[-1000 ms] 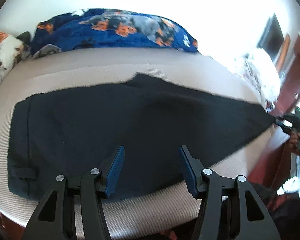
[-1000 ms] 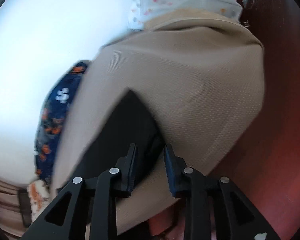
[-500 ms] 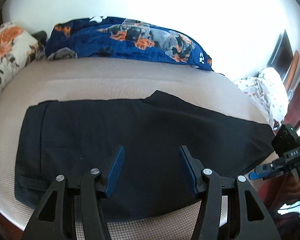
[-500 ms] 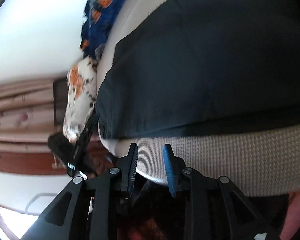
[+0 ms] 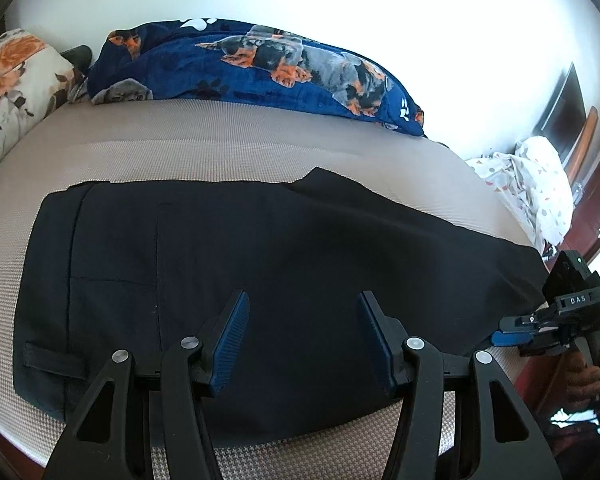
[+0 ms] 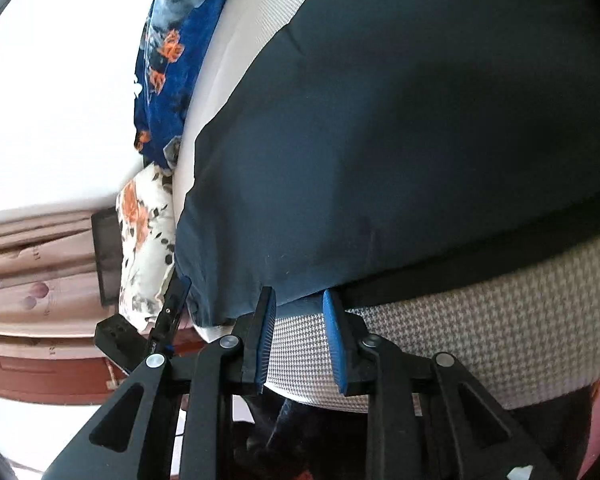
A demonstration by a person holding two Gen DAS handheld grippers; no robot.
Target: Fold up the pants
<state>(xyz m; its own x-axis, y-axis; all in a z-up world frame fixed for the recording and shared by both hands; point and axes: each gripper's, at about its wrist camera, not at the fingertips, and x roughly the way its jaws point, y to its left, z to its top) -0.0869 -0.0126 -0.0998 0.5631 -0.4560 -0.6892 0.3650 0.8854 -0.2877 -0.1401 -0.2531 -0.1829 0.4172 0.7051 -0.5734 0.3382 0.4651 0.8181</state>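
Dark navy cloth pants (image 5: 260,272) lie flat on the beige woven bed (image 5: 220,148). My left claw (image 5: 302,340) is released above; my right claw (image 6: 300,328), at 3 o'clock, is released at the hem for regrasping.

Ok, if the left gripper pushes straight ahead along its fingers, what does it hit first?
Most likely the black pants spread flat on the bed; the left gripper is open above them. Depth is unclear, so this is a judgement.

We see black left gripper (image 5: 304,340) arms, 4 silver screws, ribbed blue pads (image 5: 230,344); right gripper (image 6: 300,336) matches.
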